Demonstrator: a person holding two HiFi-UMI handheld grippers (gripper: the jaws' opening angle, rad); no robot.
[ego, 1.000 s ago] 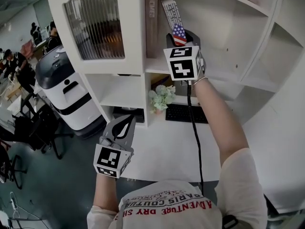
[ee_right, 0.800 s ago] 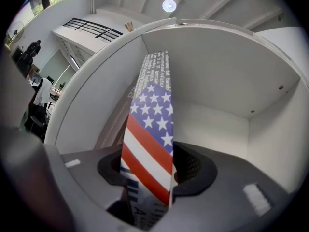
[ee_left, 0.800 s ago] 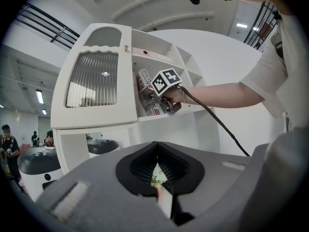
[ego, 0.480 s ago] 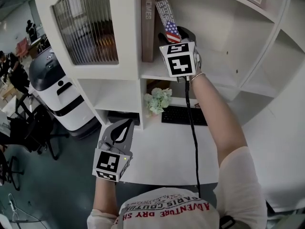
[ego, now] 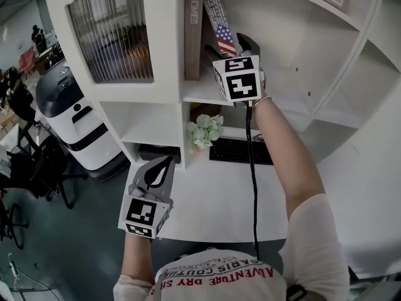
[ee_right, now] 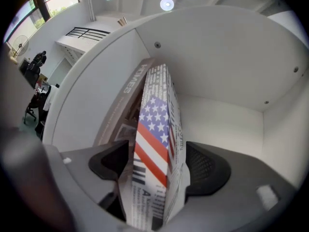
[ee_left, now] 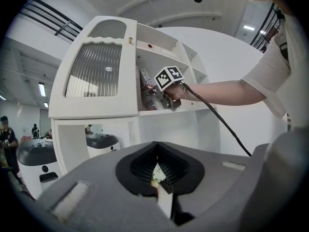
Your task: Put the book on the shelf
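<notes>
The book (ego: 220, 27) with a stars-and-stripes spine stands tilted on the upper shelf (ego: 202, 94), leaning left against a brown book (ego: 194, 30) marked HOMES. My right gripper (ego: 229, 46) is raised to that shelf. Its jaws are opening on either side of the flag book (ee_right: 154, 144), with a gap at the right pad. The brown book (ee_right: 126, 100) stands against the compartment's left wall. My left gripper (ego: 160, 167) hangs low over the desk's front edge, its jaws closed together on nothing; the left gripper view shows them meeting (ee_left: 159, 170).
A white cabinet door with ribbed glass (ego: 113, 36) is left of the compartment. Below are a small flower plant (ego: 203, 130) and a black keyboard (ego: 241, 150) on the white desk (ego: 213, 205). A white wheeled machine (ego: 72, 118) and chairs stand at the left.
The right gripper's jaws have spread apart from the flag book, which now leans closer to the brown book. The left gripper has hardly moved.
</notes>
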